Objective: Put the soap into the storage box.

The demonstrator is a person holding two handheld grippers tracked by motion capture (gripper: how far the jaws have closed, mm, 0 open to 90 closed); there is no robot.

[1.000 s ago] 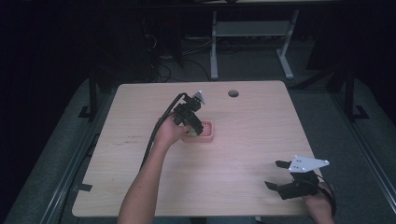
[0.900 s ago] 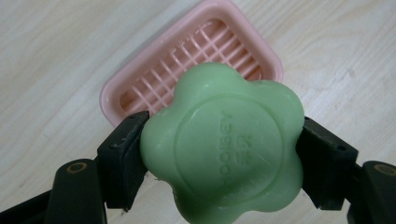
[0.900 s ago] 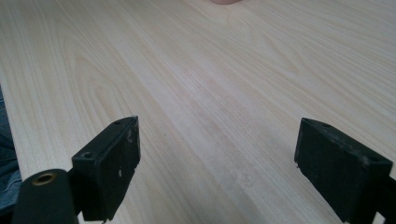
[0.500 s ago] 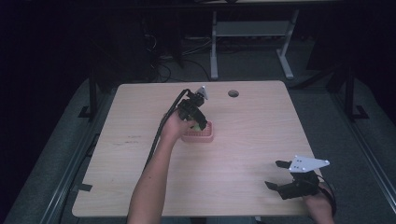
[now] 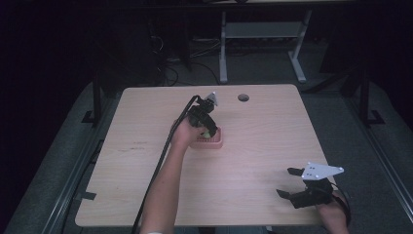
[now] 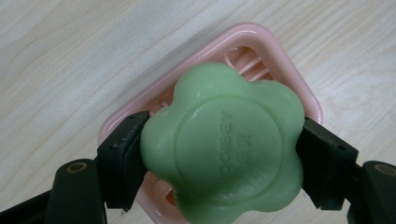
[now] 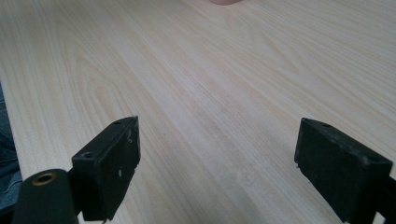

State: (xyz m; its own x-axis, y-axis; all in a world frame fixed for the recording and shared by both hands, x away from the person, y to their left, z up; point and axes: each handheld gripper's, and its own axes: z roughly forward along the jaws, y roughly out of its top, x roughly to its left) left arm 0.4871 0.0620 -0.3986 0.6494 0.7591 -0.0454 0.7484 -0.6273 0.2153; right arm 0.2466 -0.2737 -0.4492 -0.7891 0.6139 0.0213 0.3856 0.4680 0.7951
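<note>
At the near edge of the tabletop (image 5: 253,190), on the person's right, the right tool (image 5: 298,187) rests with its jaws wide apart and nothing between them. Its own view looks along bare wood grain past both black pads (image 7: 116,163), so this tool is well apart from the work.

Farther out, near the middle of the tabletop, the left tool (image 6: 224,163) is clamped on a green flower-shaped soap (image 6: 224,154), one jaw pressed to each side of it. The soap has raised lettering across its broad face, and that face is turned toward the left tool's camera, so the bar is gripped across its width with the flat side up.

The relation that matters is soap to dish. The pink soap dish (image 6: 275,51) lies directly beneath the soap, its slotted floor and rounded rim showing past the soap's far lobes. Seen along the jaws, the dish sits cornerwise, like a diamond, and the soap covers most of its well. Whether the soap touches the dish floor or hangs just above it cannot be told.

In the high view the left tool (image 5: 207,122) stands over the soap dish (image 5: 214,142), with the left hand (image 5: 184,134) just beside it. Any placing or lifting of the soap looks to be the left hand's job.
</note>
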